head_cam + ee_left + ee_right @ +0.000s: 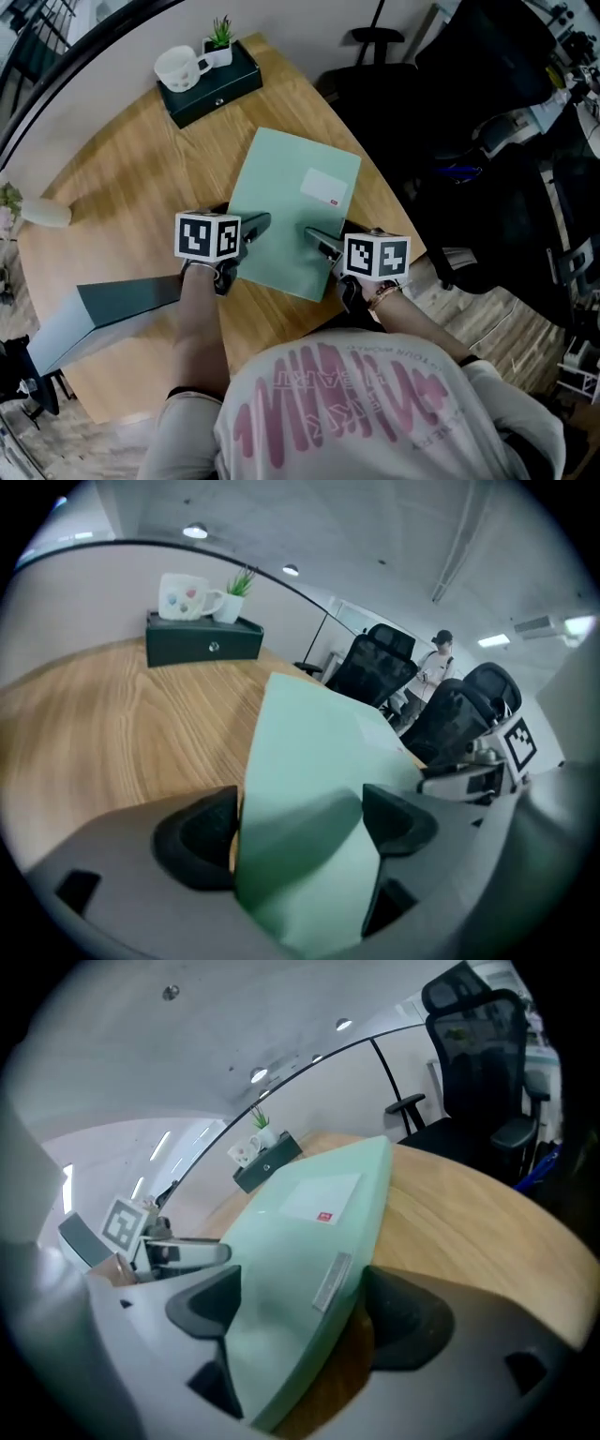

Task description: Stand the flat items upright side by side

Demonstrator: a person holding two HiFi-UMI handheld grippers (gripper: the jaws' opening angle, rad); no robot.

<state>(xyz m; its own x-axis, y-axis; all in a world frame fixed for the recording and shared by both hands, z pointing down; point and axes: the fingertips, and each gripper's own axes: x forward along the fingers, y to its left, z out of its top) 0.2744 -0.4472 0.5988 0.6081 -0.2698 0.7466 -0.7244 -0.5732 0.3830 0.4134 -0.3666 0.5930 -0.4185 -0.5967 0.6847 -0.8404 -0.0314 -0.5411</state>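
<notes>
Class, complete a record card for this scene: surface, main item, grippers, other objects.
Surface: round wooden table
Main item: pale green folder, lying on table
Left gripper: open, folder's edge between jaws
Right gripper: open, folder's edge between jaws
Other objects: dark box bearing white mug and plant; dark folder at left

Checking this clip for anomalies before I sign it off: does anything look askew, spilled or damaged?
The dark folder at the left seems to jut past the table edge; whether it lies or leans is unclear. The pale green folder, mug and plant look fine.
</notes>
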